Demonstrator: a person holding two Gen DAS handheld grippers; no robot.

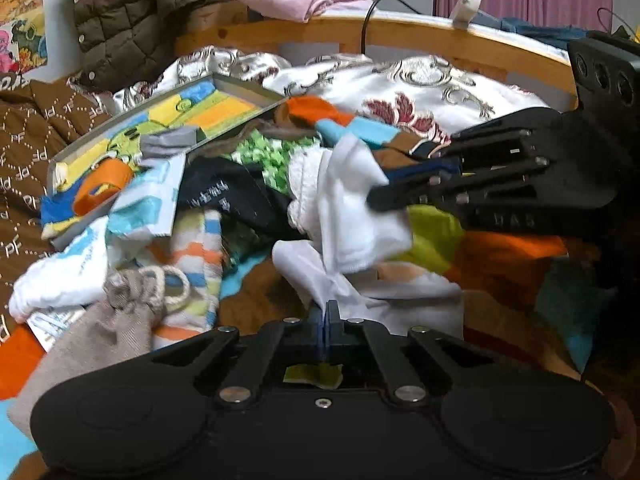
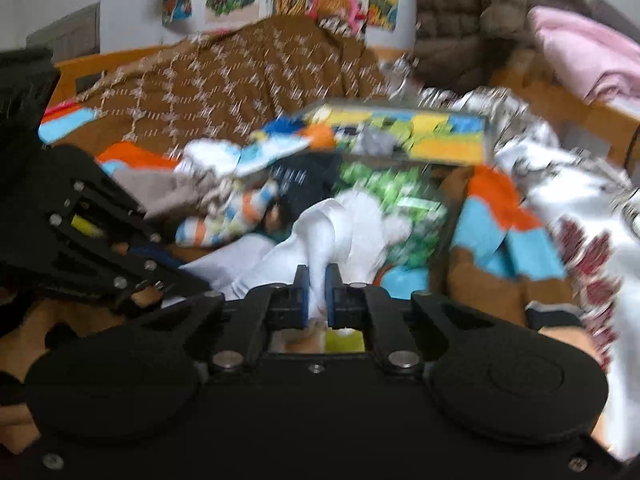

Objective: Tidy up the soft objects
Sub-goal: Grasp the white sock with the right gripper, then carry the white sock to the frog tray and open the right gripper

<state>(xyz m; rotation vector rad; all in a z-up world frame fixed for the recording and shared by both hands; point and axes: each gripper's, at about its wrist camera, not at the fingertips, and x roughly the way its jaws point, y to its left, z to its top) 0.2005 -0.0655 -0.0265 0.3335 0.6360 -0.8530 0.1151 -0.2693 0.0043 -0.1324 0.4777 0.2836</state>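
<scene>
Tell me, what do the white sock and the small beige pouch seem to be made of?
White sock: probably knitted cotton, matte; it bunches softly and shows a ribbed cuff. Beige pouch: apparently woven cloth like cotton or linen, matte, with a visible diagonal weave and a cord drawstring.

Both grippers are of matte black plastic. The left gripper (image 1: 325, 322) has two round lobes, crossed linkage bars with silver screw heads, and blue pads. The right gripper (image 2: 316, 290) looks the same, with blue pads (image 2: 305, 294).
</scene>
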